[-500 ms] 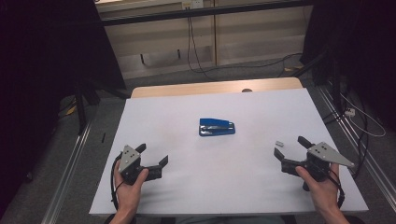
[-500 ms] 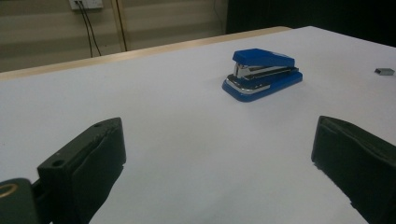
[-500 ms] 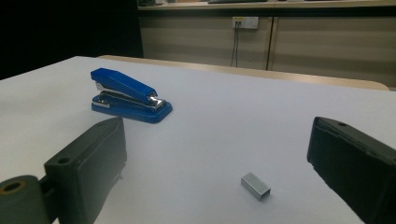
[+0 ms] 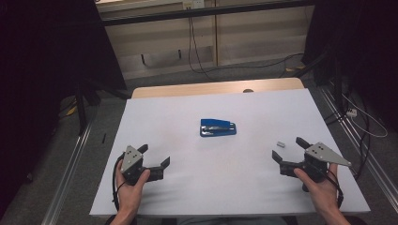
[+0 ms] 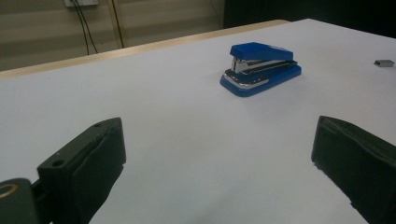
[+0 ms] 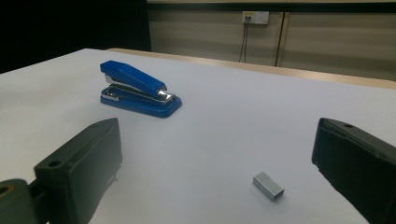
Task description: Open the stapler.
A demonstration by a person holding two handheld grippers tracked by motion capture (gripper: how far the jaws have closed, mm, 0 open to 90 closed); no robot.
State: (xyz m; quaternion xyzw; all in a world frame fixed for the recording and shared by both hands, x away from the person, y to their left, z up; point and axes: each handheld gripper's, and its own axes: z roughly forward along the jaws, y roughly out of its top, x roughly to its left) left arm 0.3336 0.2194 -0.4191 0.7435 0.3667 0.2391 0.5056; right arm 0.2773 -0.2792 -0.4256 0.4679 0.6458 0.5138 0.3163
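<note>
While both your left gripper (image 4: 154,157) and right gripper (image 4: 289,150) stand wide open and empty, well short of the blue stapler (image 4: 218,127) at mid-table, with the staple block (image 4: 280,144) just beside the right one, you are at approach; next, judge a reach.

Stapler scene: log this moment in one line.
left hand-held gripper: open, empty | right hand-held gripper: open, empty | blue stapler: mid-table, untouched | staple strip: near right hand-held gripper
</note>
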